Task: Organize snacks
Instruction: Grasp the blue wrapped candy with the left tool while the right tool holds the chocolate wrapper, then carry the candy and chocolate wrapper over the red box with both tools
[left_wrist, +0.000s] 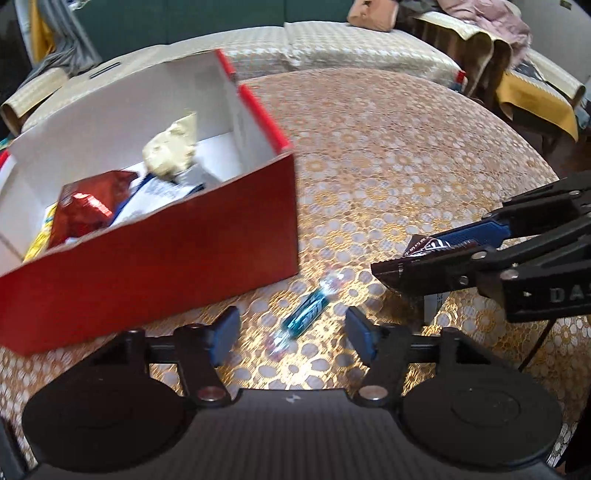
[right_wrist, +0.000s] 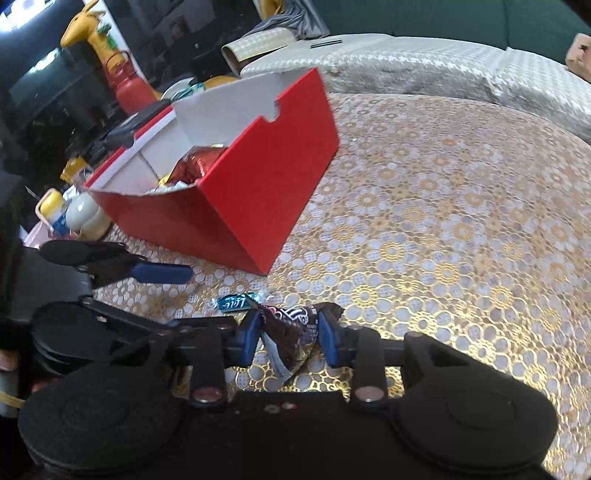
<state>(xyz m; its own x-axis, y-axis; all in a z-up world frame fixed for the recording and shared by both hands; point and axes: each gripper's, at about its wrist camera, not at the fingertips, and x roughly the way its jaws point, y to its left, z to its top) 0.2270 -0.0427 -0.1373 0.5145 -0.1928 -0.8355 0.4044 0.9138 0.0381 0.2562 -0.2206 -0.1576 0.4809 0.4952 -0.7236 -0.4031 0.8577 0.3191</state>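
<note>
My right gripper (right_wrist: 288, 334) clamped on a crinkled dark-brown snack packet (right_wrist: 291, 328), my left gripper (left_wrist: 291, 332) spread wide around a small teal candy (left_wrist: 308, 314) on the tablecloth (left_wrist: 406, 155), red box (left_wrist: 155, 243) of snacks ahead-left, bare cloth ahead-right.

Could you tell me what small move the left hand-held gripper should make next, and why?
Probably lower the left hand-held gripper and close it on the blue candy. Its fingers are open with the candy lying on the table between them, while the right hand-held gripper already holds the dark wrapper and the red box sits close by.
</note>
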